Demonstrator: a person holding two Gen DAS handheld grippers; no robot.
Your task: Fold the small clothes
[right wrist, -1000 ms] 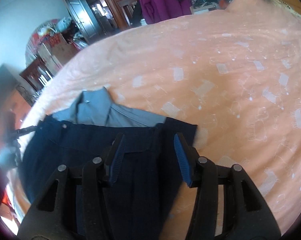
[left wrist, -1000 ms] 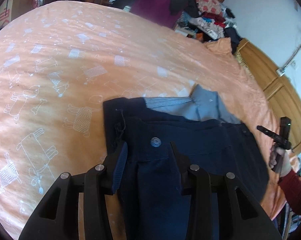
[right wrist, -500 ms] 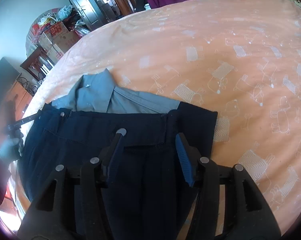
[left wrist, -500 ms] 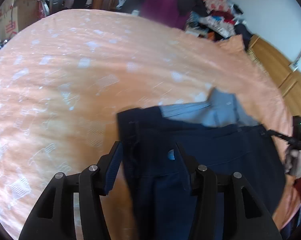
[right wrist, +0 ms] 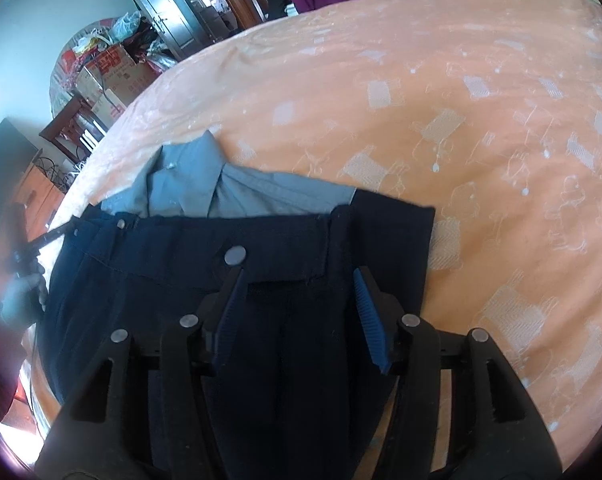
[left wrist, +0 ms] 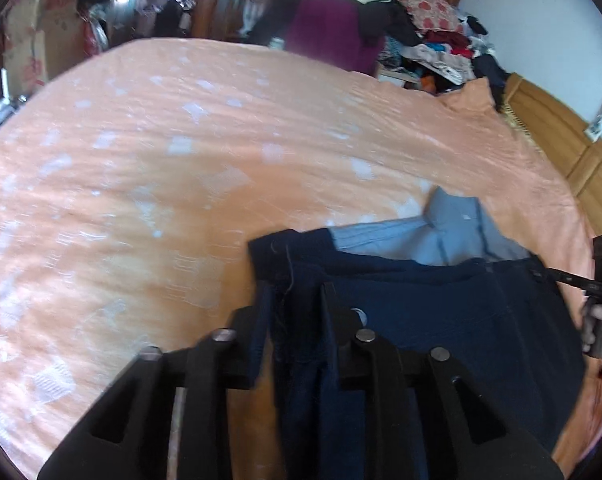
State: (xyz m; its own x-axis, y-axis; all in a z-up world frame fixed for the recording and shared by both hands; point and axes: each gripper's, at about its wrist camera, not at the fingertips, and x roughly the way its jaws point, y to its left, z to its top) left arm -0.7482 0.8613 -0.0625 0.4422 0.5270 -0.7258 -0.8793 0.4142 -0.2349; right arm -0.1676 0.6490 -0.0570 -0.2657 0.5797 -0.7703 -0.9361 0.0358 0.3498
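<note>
**Left tool pinches the trouser edge, right tool gapes above the waistband**

Left tool [left wrist: 295, 300] has drawn its two fingers in since half a second ago and now grips a fold of the navy trousers [left wrist: 441, 320] near their left edge, a loose thread dangling just there. A second ago that same tool stood wide apart over the cloth. Right tool [right wrist: 297, 280], by contrast, stays spread, blue pads on either side of the waistband flap, just below the round grey button [right wrist: 235, 256]; I cannot tell whether it touches the fabric. The trousers lie flat on the orange bed [right wrist: 461, 80] (a sheet printed with little white dogs), their top edge overlapping a folded grey-blue shirt [right wrist: 205, 184]. From the left tool's camera the view has swung leftward, so the trousers now sit lower right.
</note>
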